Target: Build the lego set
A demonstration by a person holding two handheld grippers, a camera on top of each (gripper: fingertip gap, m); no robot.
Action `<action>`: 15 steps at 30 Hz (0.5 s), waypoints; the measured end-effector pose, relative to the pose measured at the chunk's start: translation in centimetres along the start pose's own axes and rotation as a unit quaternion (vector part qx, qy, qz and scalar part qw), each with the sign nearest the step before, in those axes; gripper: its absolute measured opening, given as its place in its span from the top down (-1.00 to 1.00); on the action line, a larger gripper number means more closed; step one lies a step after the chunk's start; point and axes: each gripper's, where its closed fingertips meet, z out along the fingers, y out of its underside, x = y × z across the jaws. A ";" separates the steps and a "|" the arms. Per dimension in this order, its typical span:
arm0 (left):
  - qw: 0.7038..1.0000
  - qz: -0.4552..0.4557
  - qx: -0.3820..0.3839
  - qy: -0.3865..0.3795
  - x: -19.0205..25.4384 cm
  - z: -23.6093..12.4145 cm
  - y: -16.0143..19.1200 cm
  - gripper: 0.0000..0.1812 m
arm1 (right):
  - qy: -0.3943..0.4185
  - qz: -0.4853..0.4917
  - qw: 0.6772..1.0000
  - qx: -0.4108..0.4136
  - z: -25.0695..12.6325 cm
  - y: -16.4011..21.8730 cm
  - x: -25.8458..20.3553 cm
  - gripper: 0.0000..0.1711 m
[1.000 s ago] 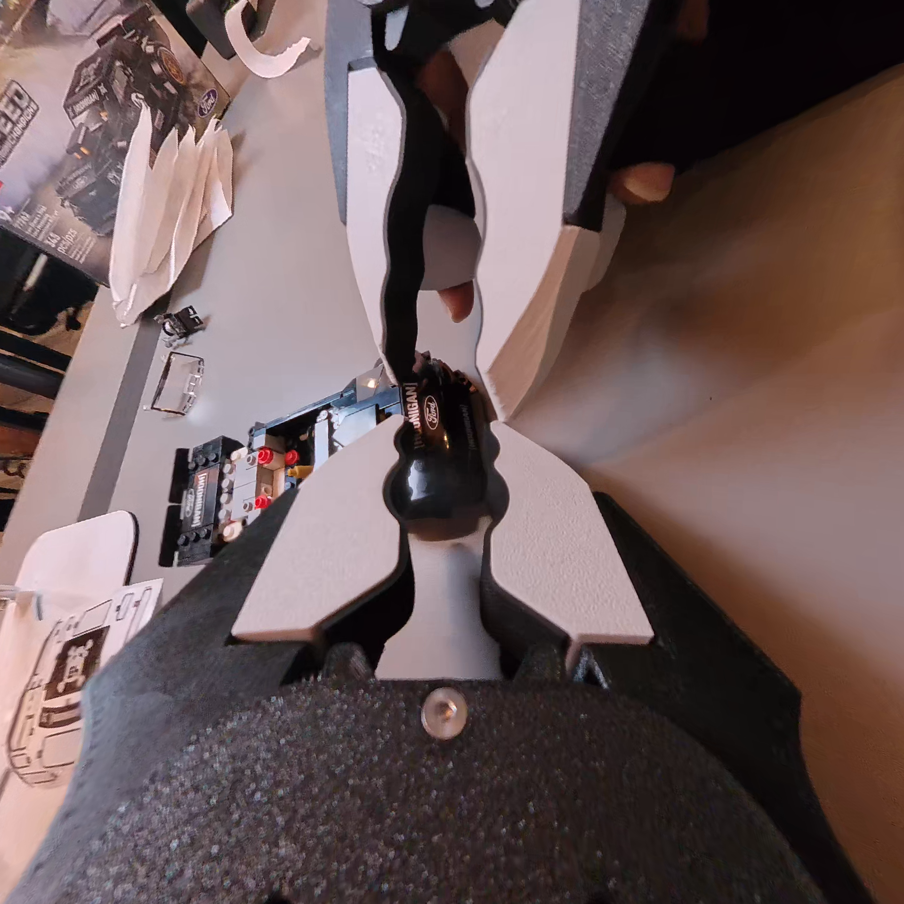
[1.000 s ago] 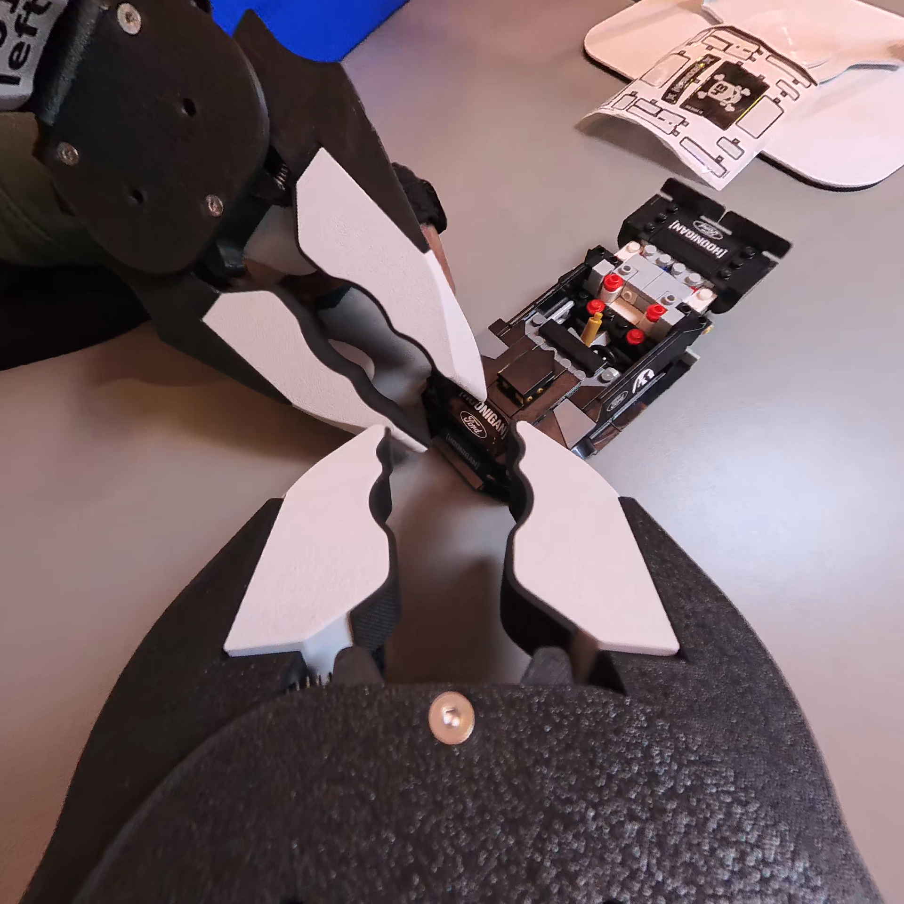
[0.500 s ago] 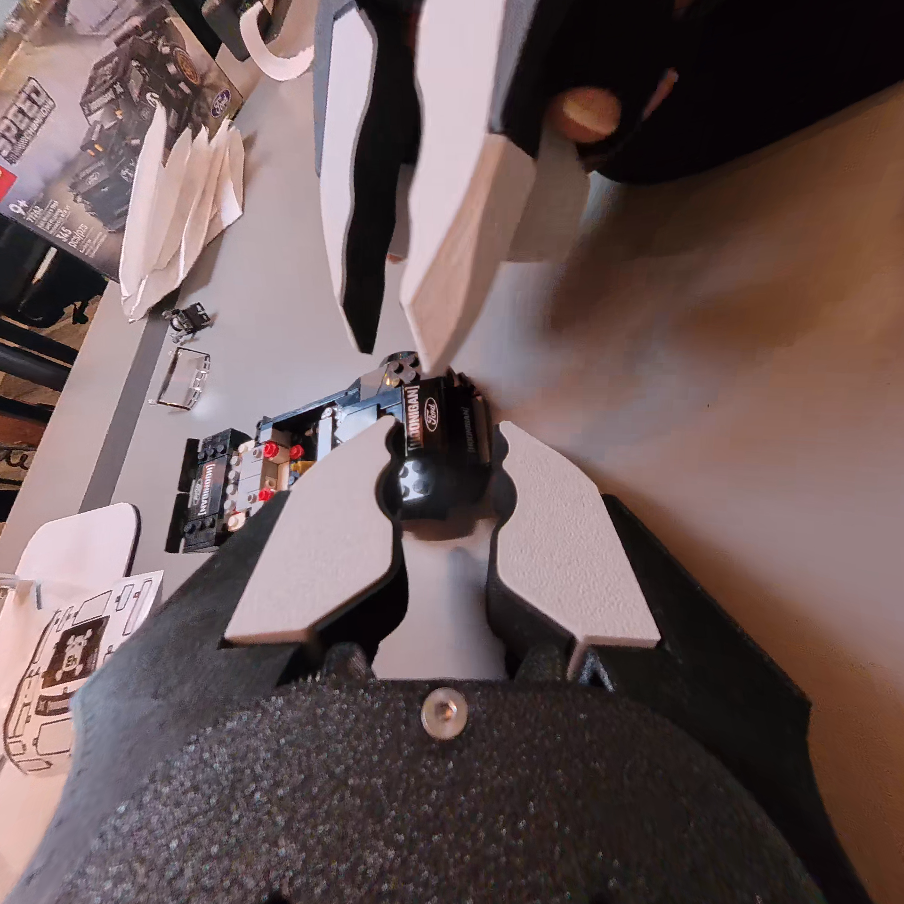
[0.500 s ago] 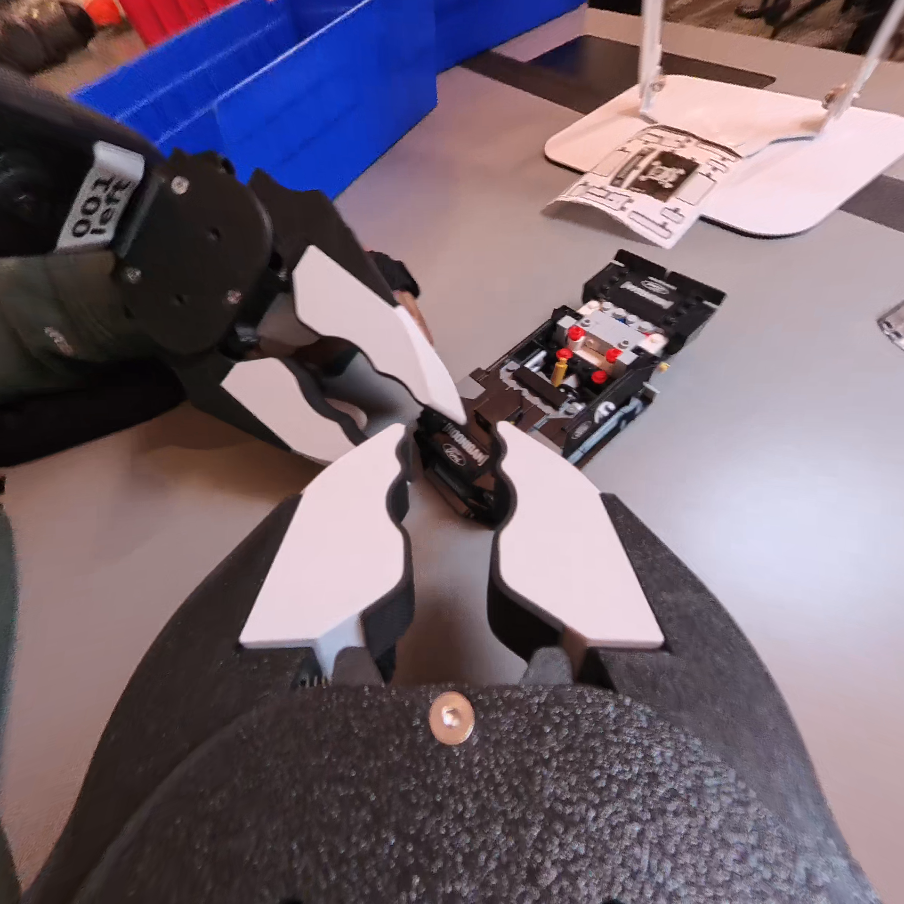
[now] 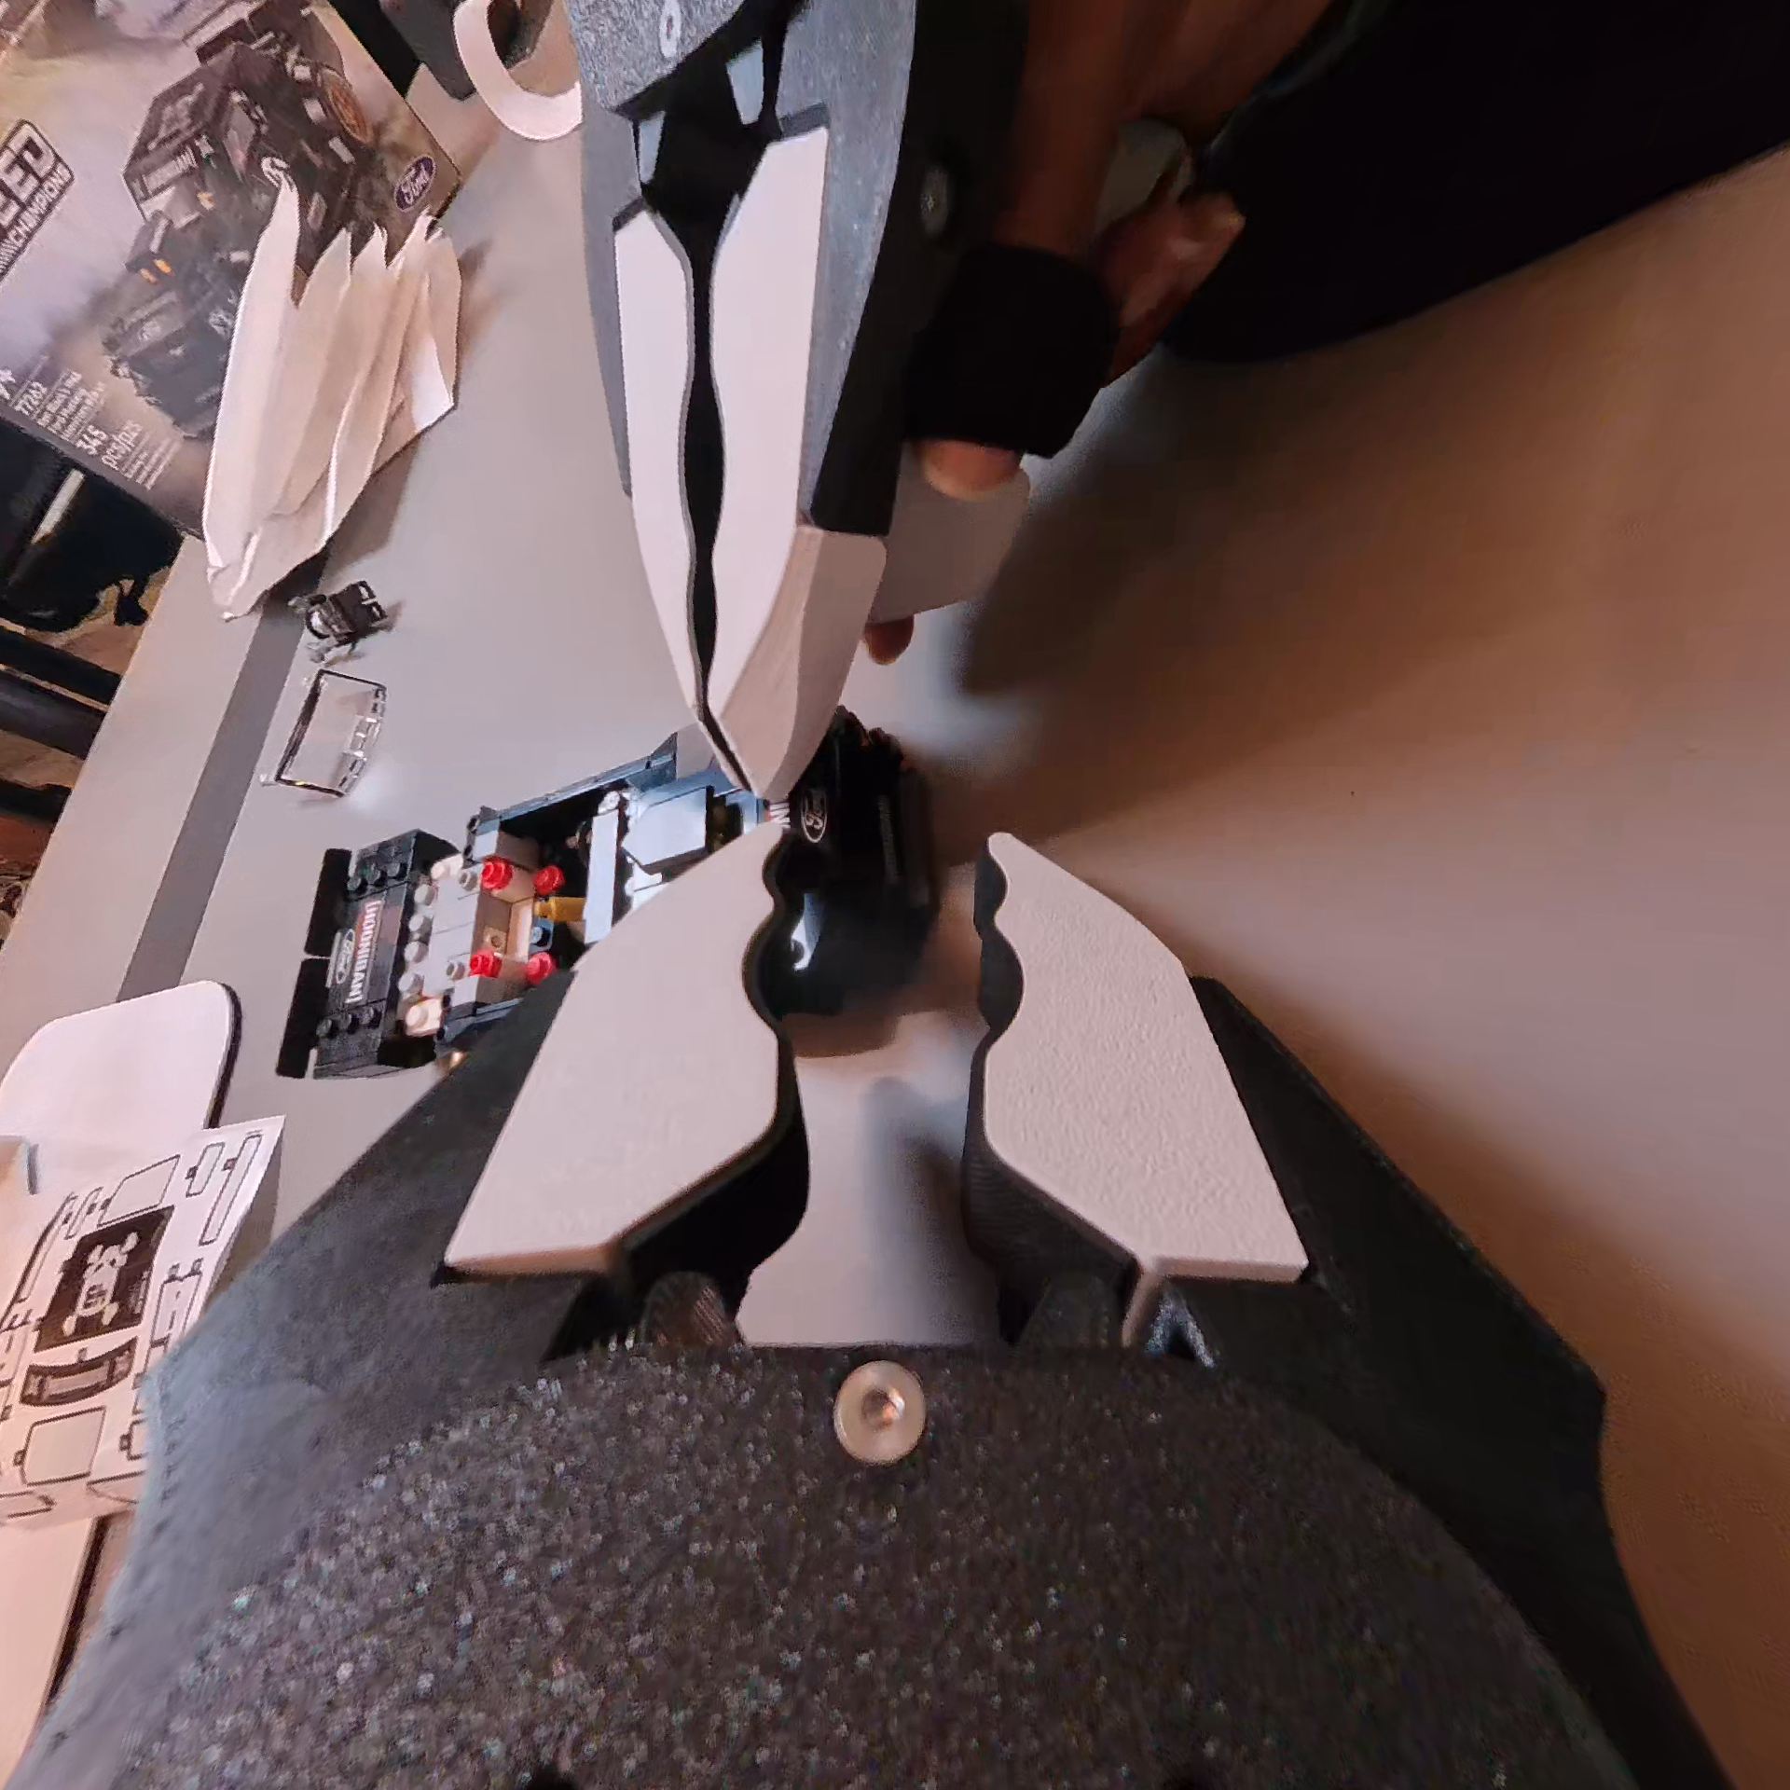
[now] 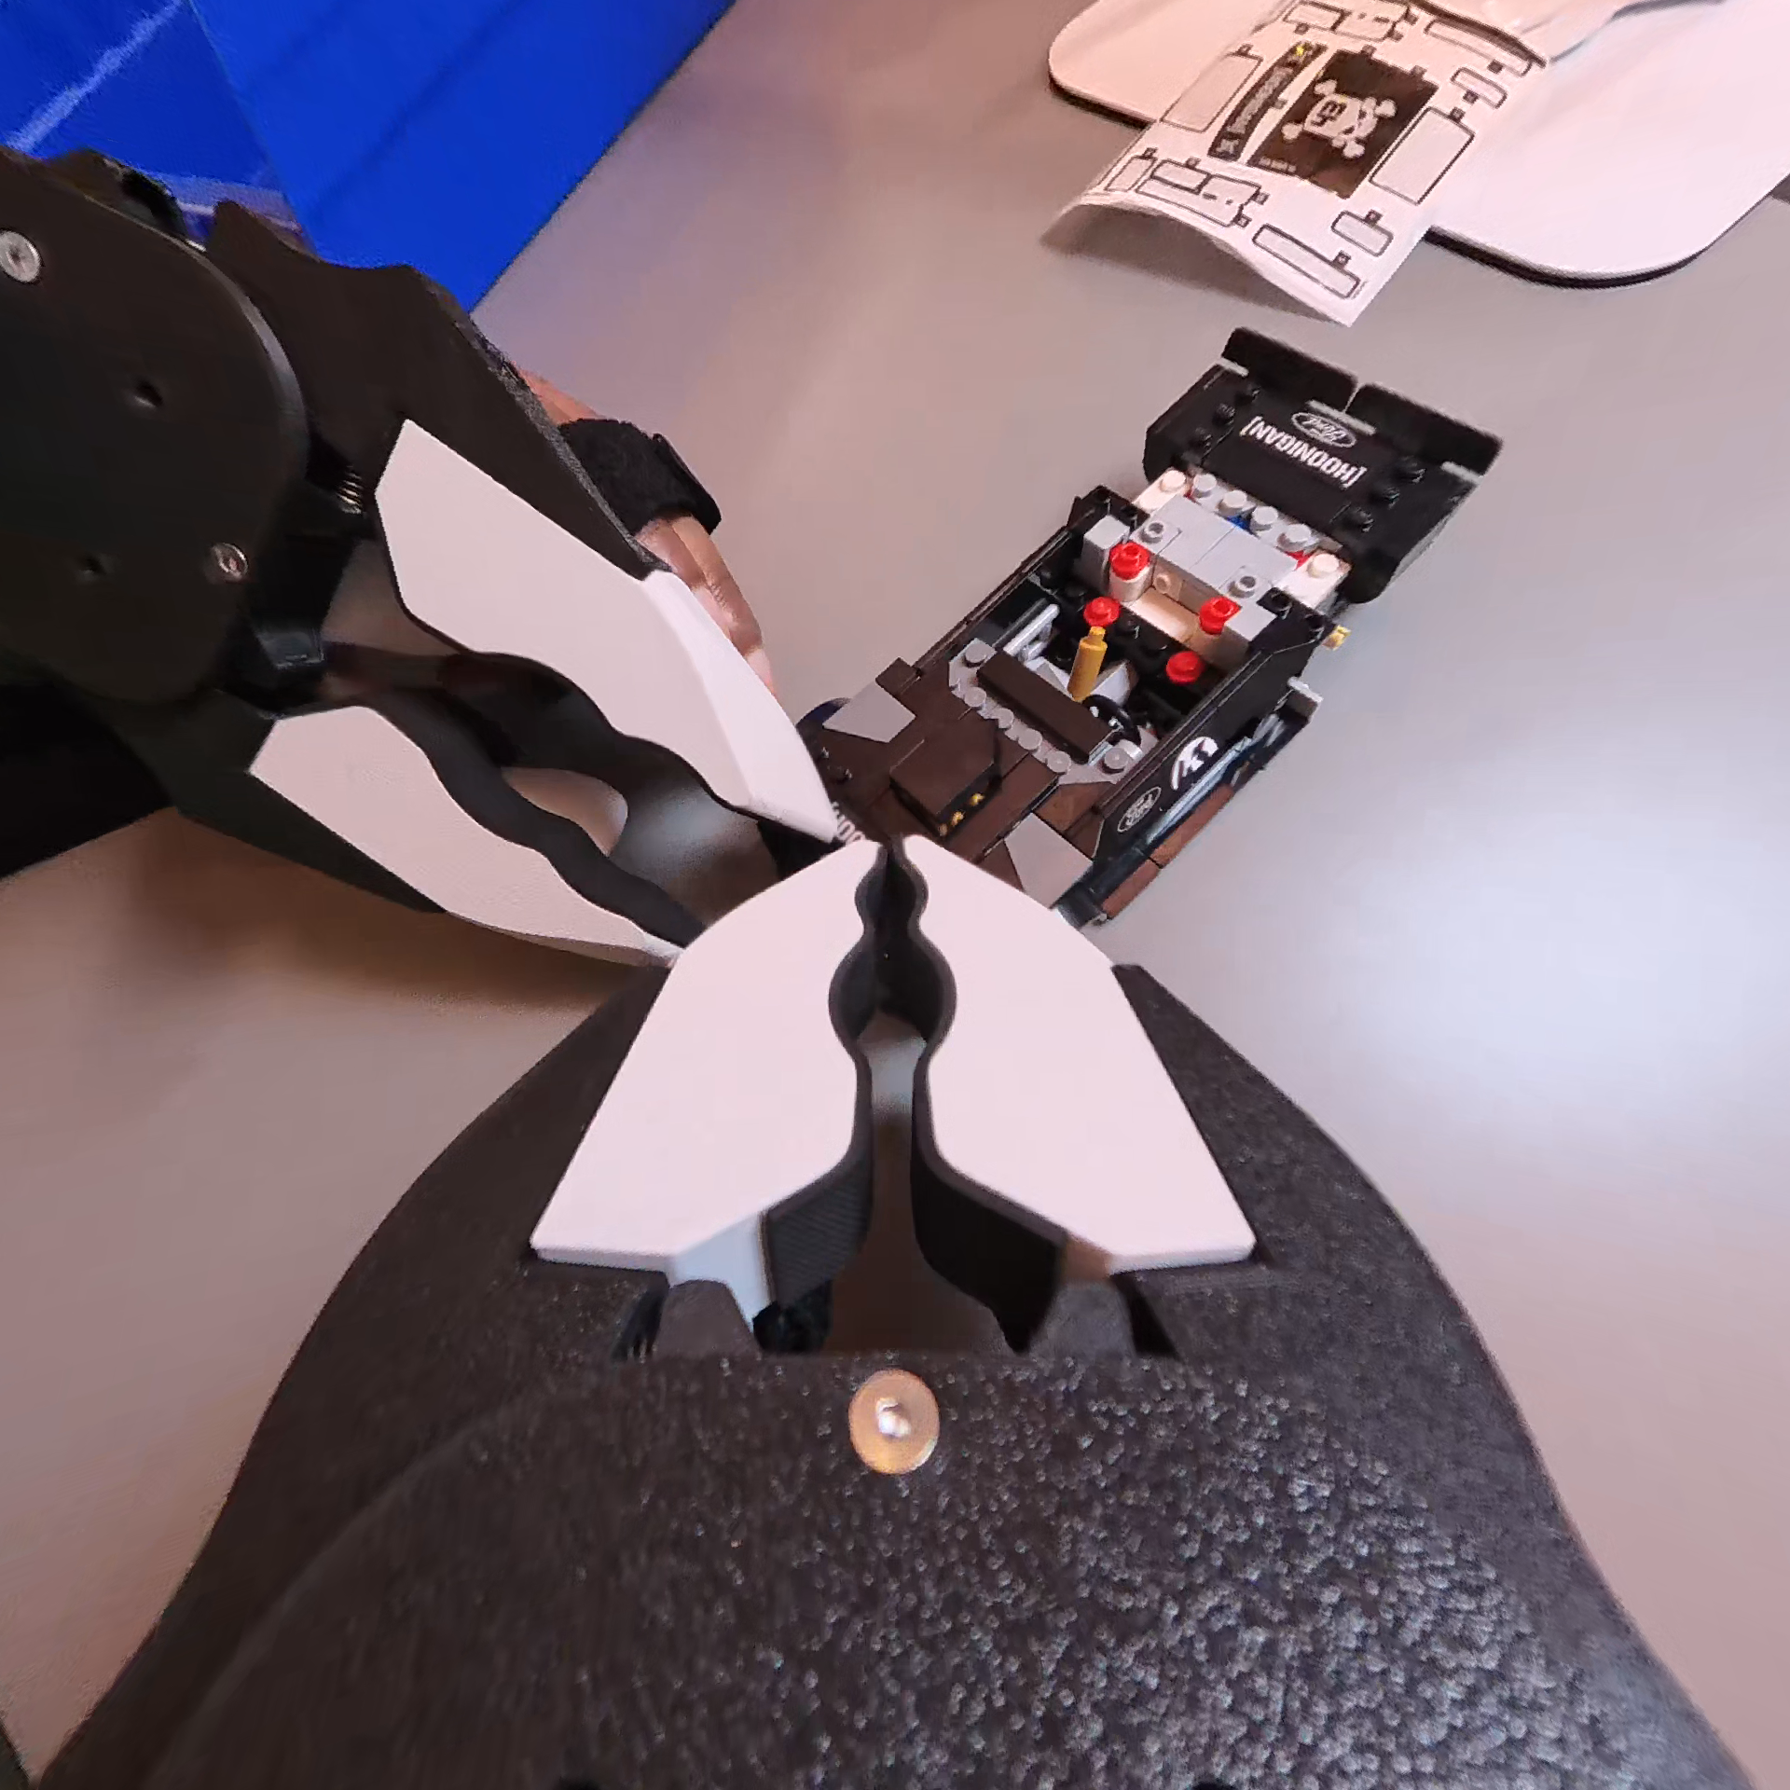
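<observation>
The left gripper [image 5: 877, 877] is spread, with its two white fingers on either side of the black front end of the lego car [image 5: 852, 872]. One finger lies against that front end. The other stands clear of it, so the gripper pinches nothing.

The right gripper [image 6: 891, 857] has its fingers pressed almost together, with only a thin wavy slit between them and nothing in it. In the left wrist view its tips [image 5: 751, 765] come down onto the top of the car's front end. Whether they touch it cannot be told.

The lego car [image 6: 1143, 678] lies flat on the grey table [image 6: 1453, 1065]. Its long axis runs from the two grippers away toward the sticker sheet [image 6: 1288, 126]. The low black front end points at the grippers. The rear, with a wide black wing, points at the sheet. The car is open on top and shows grey bricks, red studs and one yellow piece.

The sticker sheet rests half on a white board [image 6: 1647, 145]. In the left wrist view a clear windscreen piece [image 5: 329, 731] and a small dark part [image 5: 344, 610] lie well past the car. Beyond them are folded white paper bags [image 5: 320, 407] and the printed box [image 5: 145, 242] near the table's far edge. A blue bin [image 6: 387, 116] stands behind the left gripper.
</observation>
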 end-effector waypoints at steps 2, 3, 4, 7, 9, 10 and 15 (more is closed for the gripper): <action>1.000 -0.012 0.001 0.006 0.0 0.0 0.0 0.62 | 0.000 0.013 1.000 0.001 -0.2 0.1 0.3 1.00; 1.000 -0.014 0.002 0.005 0.0 0.0 0.0 0.62 | 0.005 0.019 1.000 0.001 -0.3 0.1 0.6 1.00; 1.000 -0.014 0.001 0.003 -0.1 0.0 0.1 0.62 | 0.007 0.026 1.000 0.000 -0.4 0.2 0.9 1.00; 1.000 -0.020 0.001 0.004 0.0 0.0 0.1 0.61 | -0.006 0.045 0.999 0.000 -0.6 0.4 0.9 1.00; 1.000 -0.029 0.003 0.007 -0.1 -0.1 0.0 0.61 | -0.006 0.043 0.999 -0.001 -0.6 0.4 0.9 1.00; 0.999 -0.033 0.004 0.007 -0.1 -0.1 0.0 0.60 | -0.007 0.043 0.999 0.001 -0.7 0.4 0.8 1.00; 0.997 -0.067 0.039 0.003 -0.8 -0.7 -1.1 0.60 | -0.019 0.046 0.998 0.024 -1.0 -0.6 0.6 1.00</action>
